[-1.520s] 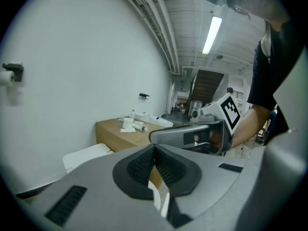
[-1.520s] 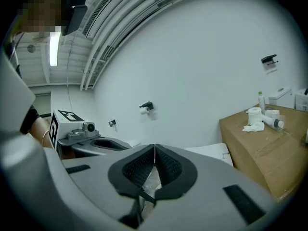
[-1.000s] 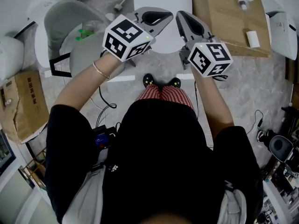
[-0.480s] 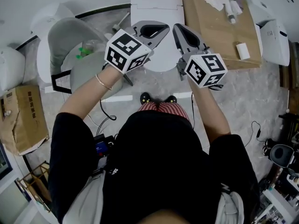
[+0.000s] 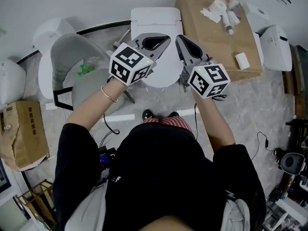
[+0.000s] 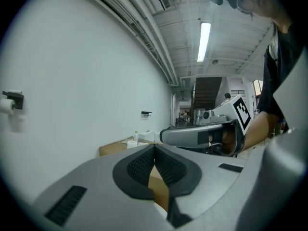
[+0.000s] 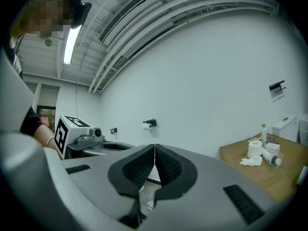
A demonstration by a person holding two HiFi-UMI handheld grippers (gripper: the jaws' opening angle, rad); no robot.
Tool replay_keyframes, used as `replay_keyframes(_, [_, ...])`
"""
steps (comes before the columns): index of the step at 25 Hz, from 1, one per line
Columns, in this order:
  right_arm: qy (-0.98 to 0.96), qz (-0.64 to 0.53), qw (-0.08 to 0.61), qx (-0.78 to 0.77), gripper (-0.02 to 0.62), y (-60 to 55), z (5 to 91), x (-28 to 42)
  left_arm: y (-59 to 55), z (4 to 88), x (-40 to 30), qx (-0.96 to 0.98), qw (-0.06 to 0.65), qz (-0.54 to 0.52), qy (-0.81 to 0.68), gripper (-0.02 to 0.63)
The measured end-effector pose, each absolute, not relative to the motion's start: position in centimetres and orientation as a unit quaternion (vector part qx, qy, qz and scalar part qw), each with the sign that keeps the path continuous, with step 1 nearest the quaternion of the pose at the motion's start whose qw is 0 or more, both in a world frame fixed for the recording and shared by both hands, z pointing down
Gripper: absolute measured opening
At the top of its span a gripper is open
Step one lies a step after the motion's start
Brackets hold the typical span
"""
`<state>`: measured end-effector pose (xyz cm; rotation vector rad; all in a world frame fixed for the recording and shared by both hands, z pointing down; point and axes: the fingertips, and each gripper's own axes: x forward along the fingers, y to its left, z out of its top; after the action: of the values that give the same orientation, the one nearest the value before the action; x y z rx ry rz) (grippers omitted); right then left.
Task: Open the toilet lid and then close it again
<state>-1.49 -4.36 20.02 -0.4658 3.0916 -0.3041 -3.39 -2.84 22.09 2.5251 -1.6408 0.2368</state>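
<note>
Head view, left gripper [image 5: 166, 38] and right gripper [image 5: 180, 38] both pressed together, empty, side by side over closed toilet lid [image 5: 166, 72], cardboard box [image 5: 211, 42] beside toilet.

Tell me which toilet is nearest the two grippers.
The centre toilet, beneath the left gripper and right gripper; the others stand far off to the left.
</note>
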Motion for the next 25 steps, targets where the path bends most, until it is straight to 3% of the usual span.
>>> replay_keyframes(11, [0.985,-0.086,0.012,-0.148,0.021,-3.8,18.6,-1.0,-2.1,20.3,-2.6,0.827,0.015,0.075,-0.557,0.005])
replay_keyframes(25, [0.986,-0.089,0.025,-0.136,0.021,-1.8,18.2,-0.7,0.2,20.3,-2.8,0.816,0.020,0.063,-0.575,0.005])
